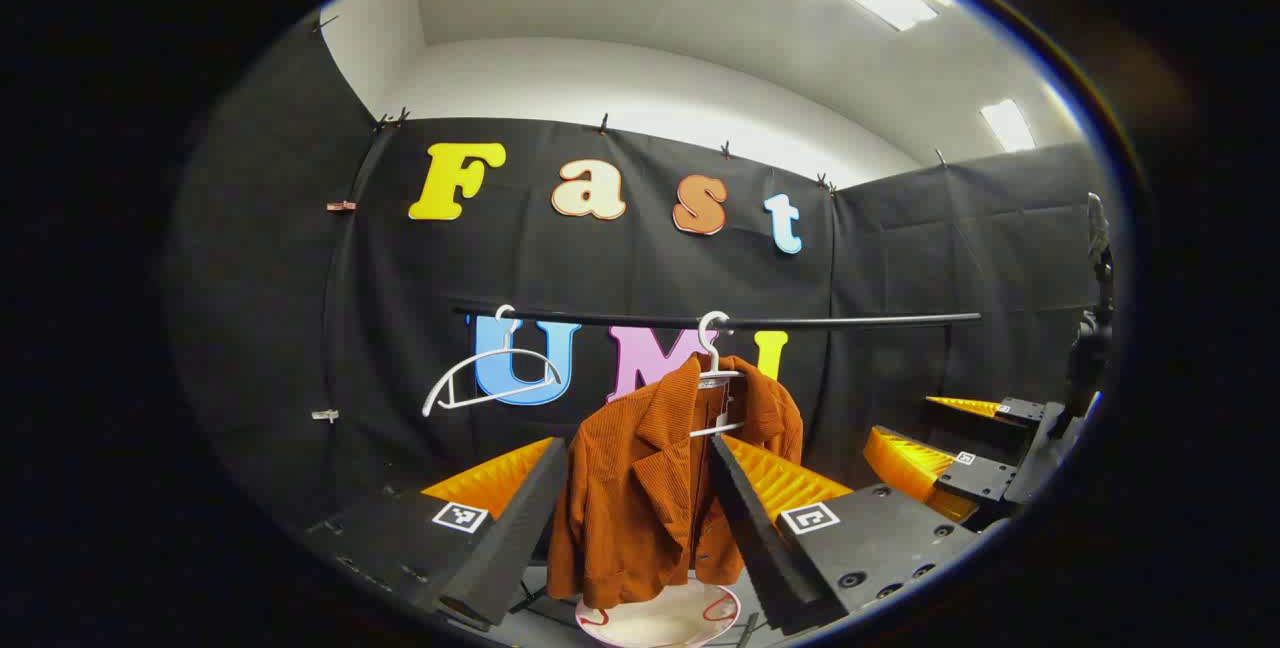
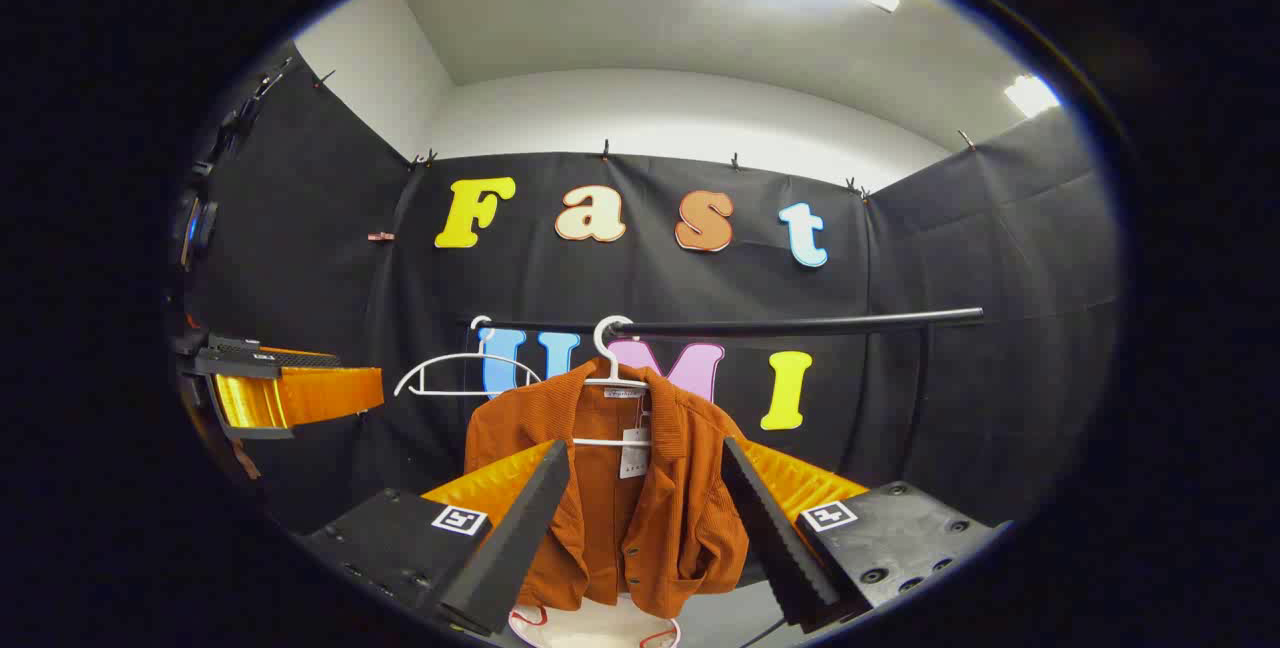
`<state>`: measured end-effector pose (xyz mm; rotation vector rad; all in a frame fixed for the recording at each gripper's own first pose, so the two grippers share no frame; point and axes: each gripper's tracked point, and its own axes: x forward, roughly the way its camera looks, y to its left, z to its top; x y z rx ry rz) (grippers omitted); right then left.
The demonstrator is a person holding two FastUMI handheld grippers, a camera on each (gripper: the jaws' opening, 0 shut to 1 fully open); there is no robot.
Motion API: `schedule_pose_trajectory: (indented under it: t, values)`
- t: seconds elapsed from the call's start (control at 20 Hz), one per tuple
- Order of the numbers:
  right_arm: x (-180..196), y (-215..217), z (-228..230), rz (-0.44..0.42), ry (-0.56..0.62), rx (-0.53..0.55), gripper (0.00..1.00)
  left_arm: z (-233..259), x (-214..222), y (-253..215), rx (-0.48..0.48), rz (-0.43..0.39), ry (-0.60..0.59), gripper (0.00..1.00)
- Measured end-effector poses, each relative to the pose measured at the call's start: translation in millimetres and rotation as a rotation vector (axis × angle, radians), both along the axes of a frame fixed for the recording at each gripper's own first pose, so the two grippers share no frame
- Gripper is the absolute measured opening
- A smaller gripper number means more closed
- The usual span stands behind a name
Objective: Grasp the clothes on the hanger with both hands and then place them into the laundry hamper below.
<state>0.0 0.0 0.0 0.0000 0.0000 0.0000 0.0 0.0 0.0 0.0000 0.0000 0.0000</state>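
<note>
I am at the approach step: both my grippers face the orange jacket [image 1: 650, 488], which hangs on a white hanger [image 1: 715, 378] from the black rail [image 1: 720, 320], and neither touches it yet. My left gripper [image 1: 640, 538] has its fingers wide apart, the jacket framed between them at twelve o'clock. My right gripper [image 2: 645, 538] is likewise spread, with the jacket dead ahead and its paper tag [image 2: 633, 453] hanging in the open front. In the left gripper view my right gripper sits off at three o'clock; in the right gripper view my left one sits at nine o'clock. An empty white hanger [image 2: 455, 373] hangs at ten o'clock from the jacket. The white hamper [image 1: 665, 618] stands directly beneath, at six o'clock. Next, I judge, each gripper must push forward to a shoulder, close on the cloth, then lift it clear of the hanger and lower it.
</note>
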Motion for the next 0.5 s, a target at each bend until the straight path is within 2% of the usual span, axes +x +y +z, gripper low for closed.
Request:
schedule_pose_trajectory:
  t: [0.5]
  values:
    - [10,2,-1,0.022,-0.002,0.001,0.98,-3,18,-7,-0.019,-0.027,-0.002,0.90]
